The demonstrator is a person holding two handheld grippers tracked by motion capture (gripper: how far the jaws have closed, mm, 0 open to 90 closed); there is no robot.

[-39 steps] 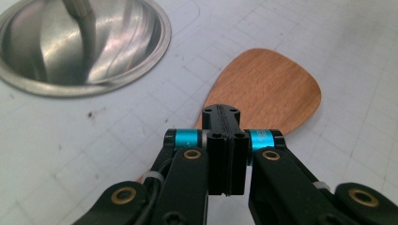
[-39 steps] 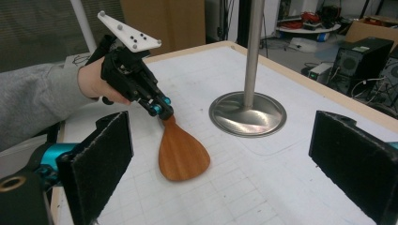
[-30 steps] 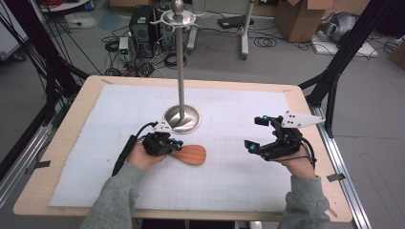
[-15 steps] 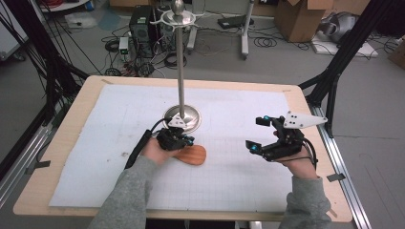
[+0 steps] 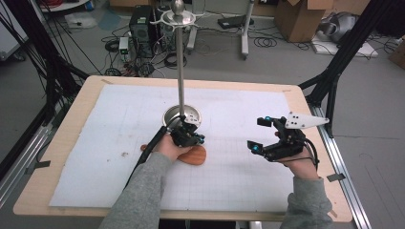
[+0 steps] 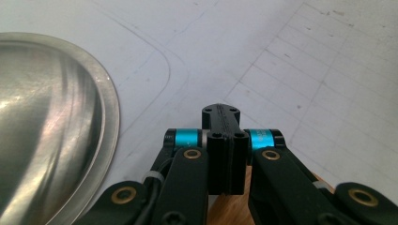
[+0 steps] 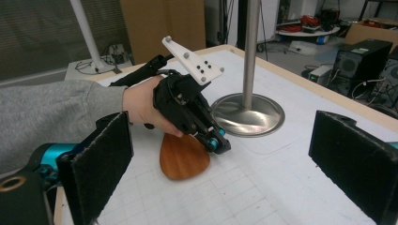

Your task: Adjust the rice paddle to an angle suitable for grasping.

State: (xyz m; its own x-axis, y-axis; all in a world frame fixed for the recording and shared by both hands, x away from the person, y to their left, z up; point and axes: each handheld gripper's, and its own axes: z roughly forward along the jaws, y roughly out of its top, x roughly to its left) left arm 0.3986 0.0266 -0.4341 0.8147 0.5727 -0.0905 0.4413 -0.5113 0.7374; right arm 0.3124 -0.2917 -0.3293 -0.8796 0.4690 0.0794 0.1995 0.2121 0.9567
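A wooden paddle-shaped piece (image 5: pixel 193 156) lies flat on the white paper mat, just in front of a metal stand's round base (image 5: pixel 189 114). My left gripper (image 5: pixel 199 139) hovers low over the paddle's far end, its jaws pressed together with nothing seen between them. In the left gripper view the shut left gripper (image 6: pixel 221 113) points at bare paper, with the stand base (image 6: pixel 47 131) to its left and wood (image 6: pixel 230 211) beneath. My right gripper (image 5: pixel 256 134) is held to the right, open wide and empty. The right gripper view looks between its pads (image 7: pixel 103 164) at the paddle (image 7: pixel 180 159) and the left gripper (image 7: pixel 219 144).
The stand's tall pole (image 5: pixel 180 67) rises from the base to a hooked top (image 5: pixel 177 16). The gridded mat (image 5: pixel 95 133) covers most of the wooden table (image 5: pixel 57 119). Black frame legs stand at both sides; boxes and cables lie on the floor beyond.
My left hand has moved right and forward, so its shut gripper now sits over the paddle near the stand base. The paddle and the right gripper have stayed put.
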